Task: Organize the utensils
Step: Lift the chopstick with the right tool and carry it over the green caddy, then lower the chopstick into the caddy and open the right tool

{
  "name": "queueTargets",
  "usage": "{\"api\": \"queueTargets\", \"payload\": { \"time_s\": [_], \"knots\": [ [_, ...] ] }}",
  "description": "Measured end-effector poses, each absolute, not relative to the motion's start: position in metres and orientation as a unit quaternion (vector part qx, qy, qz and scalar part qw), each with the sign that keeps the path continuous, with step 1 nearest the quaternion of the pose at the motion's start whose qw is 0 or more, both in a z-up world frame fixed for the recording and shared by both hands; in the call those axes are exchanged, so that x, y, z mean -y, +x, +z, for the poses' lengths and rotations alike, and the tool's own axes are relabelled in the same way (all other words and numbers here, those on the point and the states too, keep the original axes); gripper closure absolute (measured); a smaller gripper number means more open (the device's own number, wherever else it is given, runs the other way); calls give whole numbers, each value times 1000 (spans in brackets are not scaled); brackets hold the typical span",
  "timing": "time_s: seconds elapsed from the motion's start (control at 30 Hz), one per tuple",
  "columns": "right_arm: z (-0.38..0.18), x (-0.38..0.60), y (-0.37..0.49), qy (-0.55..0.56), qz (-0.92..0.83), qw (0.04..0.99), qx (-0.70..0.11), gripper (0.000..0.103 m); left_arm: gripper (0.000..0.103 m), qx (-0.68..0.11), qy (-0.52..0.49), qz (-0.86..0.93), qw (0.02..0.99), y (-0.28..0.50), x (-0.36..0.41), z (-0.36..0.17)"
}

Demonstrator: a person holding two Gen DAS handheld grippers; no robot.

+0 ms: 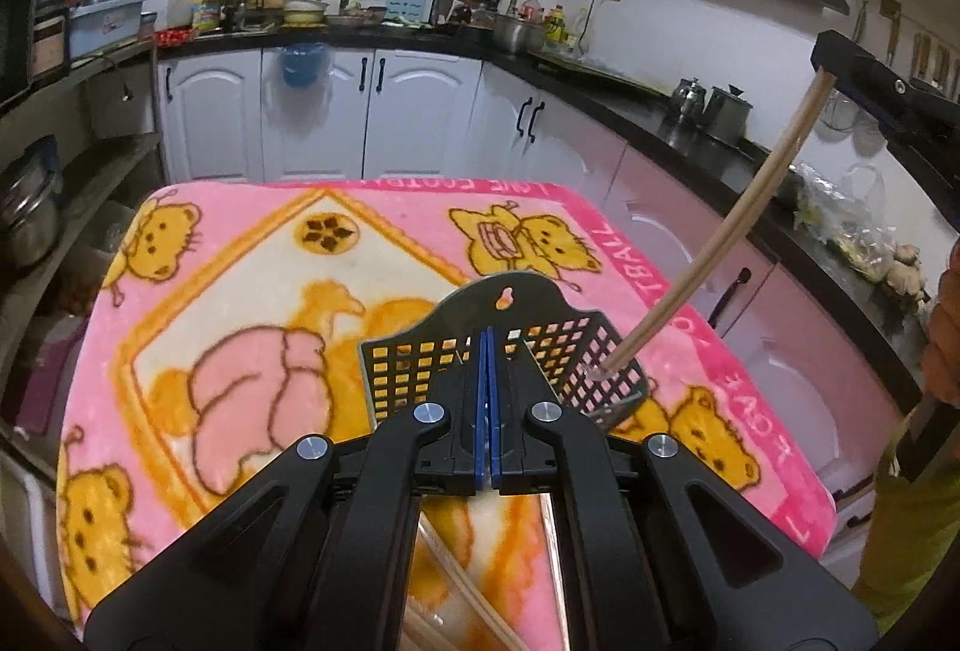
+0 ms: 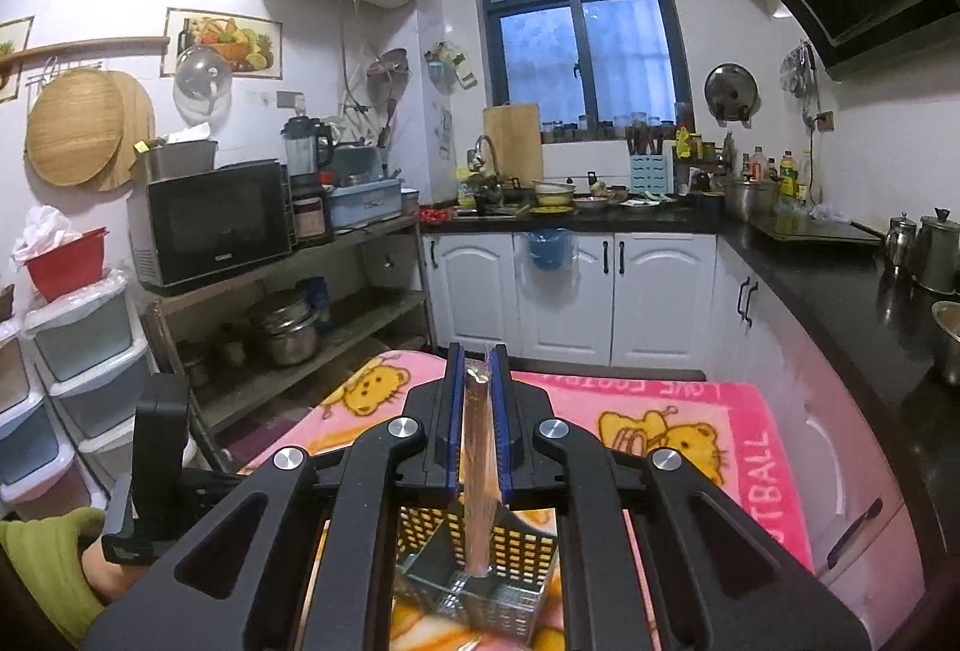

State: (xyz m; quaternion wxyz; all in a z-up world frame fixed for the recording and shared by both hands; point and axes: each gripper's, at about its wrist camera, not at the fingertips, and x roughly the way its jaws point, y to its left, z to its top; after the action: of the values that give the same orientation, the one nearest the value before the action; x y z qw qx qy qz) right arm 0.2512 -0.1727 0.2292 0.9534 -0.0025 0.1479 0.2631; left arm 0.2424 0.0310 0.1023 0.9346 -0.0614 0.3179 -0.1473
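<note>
A black perforated metal utensil basket (image 1: 558, 351) stands on a table covered by a pink cartoon-bear blanket (image 1: 240, 291). My left gripper (image 1: 487, 351) is shut on the basket's near rim. My right gripper (image 2: 477, 375) is shut on a wooden chopstick (image 2: 477, 471); in the left wrist view the gripper (image 1: 825, 63) is up at the right with the chopstick (image 1: 708, 255) slanting down, its lower tip inside the basket's right compartment. The right wrist view looks down into the basket (image 2: 480, 579). More chopsticks (image 1: 474, 597) lie on the blanket under my left gripper.
White cabinets (image 1: 372, 111) and a black counter (image 1: 690, 111) with kettles (image 1: 714, 105) wrap behind and right of the table. A shelf rack with a microwave (image 2: 216, 225) and pots (image 2: 288, 333) stands at the left. The person's hand (image 1: 945, 327) is at the right.
</note>
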Motion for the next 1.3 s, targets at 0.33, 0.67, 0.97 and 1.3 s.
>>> {"api": "queueTargets", "payload": {
  "time_s": [0.33,0.67,0.97,1.3],
  "knots": [
    [183,171,287,10,251,948,-197,94,103,-355,-59,-147,921,276,-20,73],
    [147,165,299,13,255,937,-238,94,103,-374,-53,-143,915,283,-19,51],
    [122,168,298,15,251,930,-268,71,76,-375,-44,-134,916,277,-19,45],
    [112,176,288,10,245,927,-283,53,56,-369,-40,-123,920,267,-24,49]
  ]
}}
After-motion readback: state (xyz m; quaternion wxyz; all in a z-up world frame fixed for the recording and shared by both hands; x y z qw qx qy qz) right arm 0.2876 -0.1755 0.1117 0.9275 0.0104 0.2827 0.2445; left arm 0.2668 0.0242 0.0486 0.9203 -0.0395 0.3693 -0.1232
